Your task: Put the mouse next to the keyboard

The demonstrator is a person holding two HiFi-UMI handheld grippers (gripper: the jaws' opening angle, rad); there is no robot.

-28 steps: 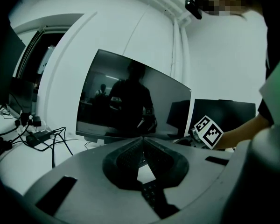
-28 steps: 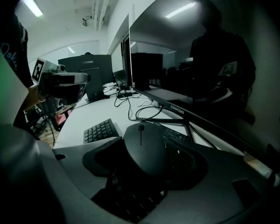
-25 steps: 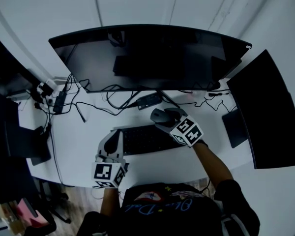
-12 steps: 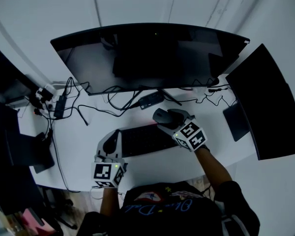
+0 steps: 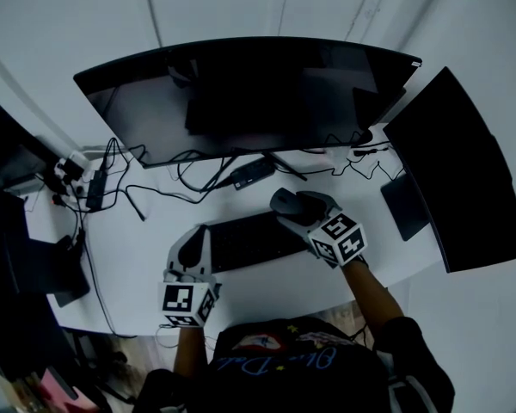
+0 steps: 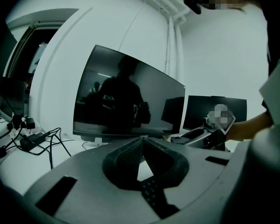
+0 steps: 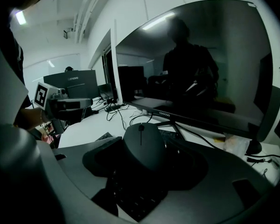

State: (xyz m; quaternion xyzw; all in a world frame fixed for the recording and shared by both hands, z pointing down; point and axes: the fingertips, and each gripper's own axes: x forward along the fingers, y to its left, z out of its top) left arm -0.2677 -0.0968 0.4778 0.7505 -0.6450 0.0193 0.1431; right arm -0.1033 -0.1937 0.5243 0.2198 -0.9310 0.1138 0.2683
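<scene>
A dark mouse (image 5: 282, 201) (image 7: 142, 141) sits between the jaws of my right gripper (image 5: 297, 207) (image 7: 147, 161), which is shut on it. It hangs just above the far right end of the black keyboard (image 5: 249, 241), whose keys (image 7: 130, 197) show beneath it. My left gripper (image 5: 195, 246) (image 6: 142, 140) is over the keyboard's left end. Its jaw tips touch, with nothing between them, and a strip of keys (image 6: 150, 192) shows below them.
A wide monitor (image 5: 241, 93) stands behind the keyboard and a second monitor (image 5: 451, 170) angles in at the right. Cables and a power strip (image 5: 95, 188) lie at the back left, a small black box (image 5: 251, 173) lies under the wide monitor, and a dark pad (image 5: 404, 205) lies at the right.
My right gripper, with the mouse in it, has drifted slightly to the right along the keyboard's far edge. The left gripper has hardly moved. The head view has shifted a little.
</scene>
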